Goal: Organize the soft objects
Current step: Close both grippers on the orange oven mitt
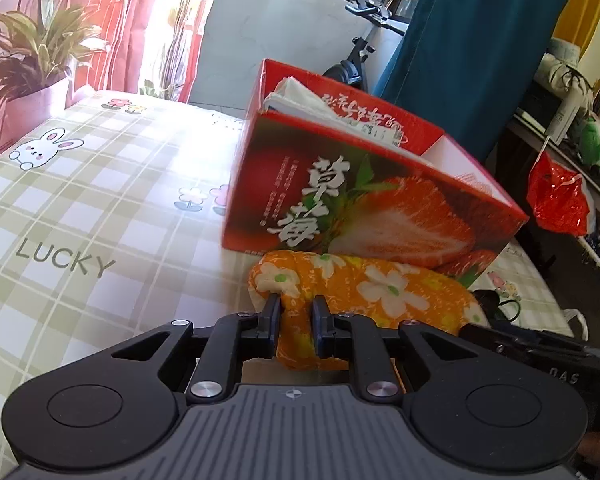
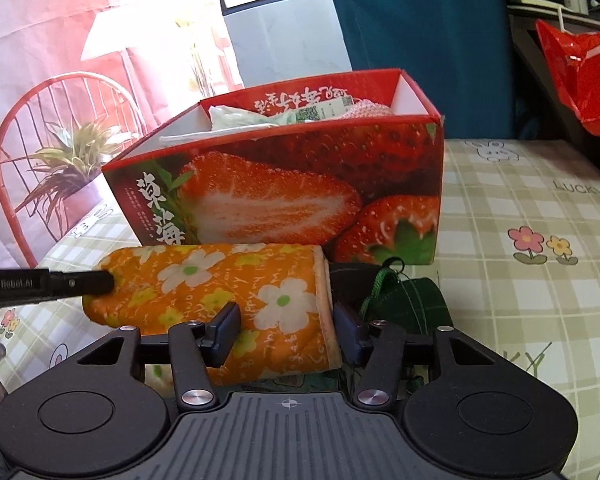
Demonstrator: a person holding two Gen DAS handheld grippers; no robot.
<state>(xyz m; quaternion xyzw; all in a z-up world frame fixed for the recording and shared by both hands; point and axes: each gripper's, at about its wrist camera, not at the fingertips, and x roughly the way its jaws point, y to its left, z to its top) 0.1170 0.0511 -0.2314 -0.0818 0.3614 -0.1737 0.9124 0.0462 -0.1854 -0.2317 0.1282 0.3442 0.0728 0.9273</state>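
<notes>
Fingers: left gripper (image 1: pixel 296 330) pinching orange floral mitt (image 2: pixel 220 292) at closed end; right gripper (image 2: pixel 286 330) spread, straddling cuff. Mitt on tabletop (image 1: pixel 100 216) against strawberry box (image 2: pixel 284 196). Soft, light, floppy; hold both ends.

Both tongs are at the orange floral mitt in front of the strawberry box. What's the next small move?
Probably lift it toward the box: the left tongs pinch the mitt at one end, the right tongs straddle its cuff, and the box stands open just behind.

Orange floral oven mitt (image 2: pixel 220 292) beside strawberry box (image 2: pixel 284 184)
</notes>
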